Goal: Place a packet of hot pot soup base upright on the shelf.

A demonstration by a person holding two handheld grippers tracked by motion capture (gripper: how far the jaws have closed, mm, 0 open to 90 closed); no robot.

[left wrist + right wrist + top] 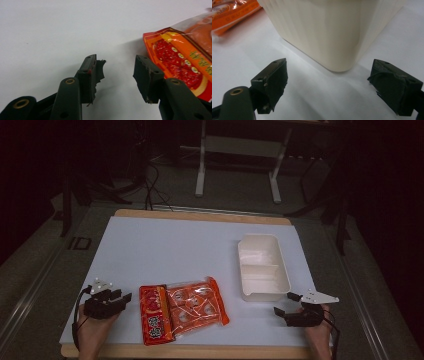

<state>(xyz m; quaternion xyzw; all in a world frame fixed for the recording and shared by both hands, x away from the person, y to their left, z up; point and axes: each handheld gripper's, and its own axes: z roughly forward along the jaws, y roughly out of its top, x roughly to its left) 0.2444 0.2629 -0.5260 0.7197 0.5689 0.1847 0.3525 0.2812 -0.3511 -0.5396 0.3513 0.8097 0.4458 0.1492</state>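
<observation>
Left gripper (pixel 125 296): jaws spread, nothing between them, resting just left of the orange snack packet (pixel 182 310). The packet lies flat on the white table (pixel 165 250), near its front edge. White divided container (pixel 262 267): right of the packet, apart from it. Right gripper (pixel 286 303): jaws spread, empty, just right of the packet, facing the container's near corner.

Dim room: white-topped table (pixel 165 245) with wooden edge on grey floor (pixel 235 185), pale metal table frame (pixel 240 150) standing beyond it, dark cables (pixel 155 185) trailing over floor at left, surroundings in shadow.
</observation>
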